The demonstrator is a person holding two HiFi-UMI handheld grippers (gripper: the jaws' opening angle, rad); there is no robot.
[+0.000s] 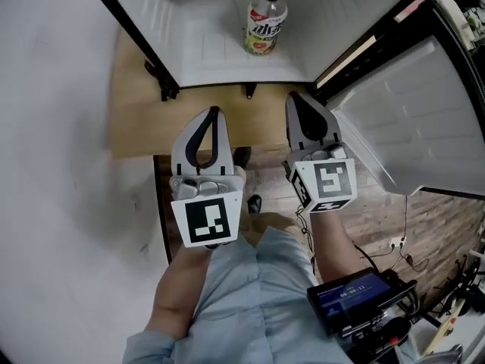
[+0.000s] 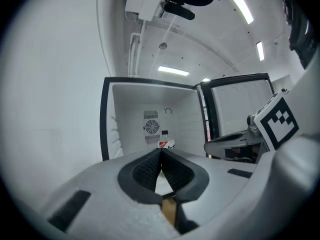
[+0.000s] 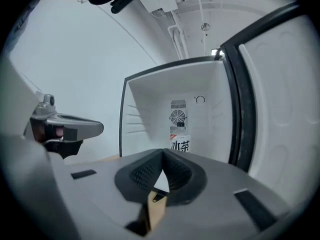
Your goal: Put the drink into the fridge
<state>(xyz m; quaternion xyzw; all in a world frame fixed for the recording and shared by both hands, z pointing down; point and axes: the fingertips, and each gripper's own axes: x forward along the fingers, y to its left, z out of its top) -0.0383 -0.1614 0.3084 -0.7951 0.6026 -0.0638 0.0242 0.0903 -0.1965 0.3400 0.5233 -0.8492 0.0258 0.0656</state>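
The drink, a clear bottle [image 1: 264,23] with a black cap and a green-and-white label, stands upright on the white floor of the open fridge [image 1: 204,51], toward its back. Both grippers hover outside the fridge opening, side by side and apart from the bottle. My left gripper [image 1: 213,112] is shut with nothing in it, its pads meeting at the tip [image 2: 161,151]. My right gripper [image 1: 294,97] is shut and empty as well [image 3: 163,151]. Each gripper view shows the bottle [image 2: 166,143] [image 3: 180,143] just past the closed tips, in front of the fridge's rear fan.
The fridge door [image 1: 424,120] hangs open at the right. A wooden board [image 1: 136,112] lies below the fridge's black front frame [image 1: 227,86]. A white wall fills the left. A handheld device [image 1: 356,298] and cables sit at lower right, near the person's sleeve.
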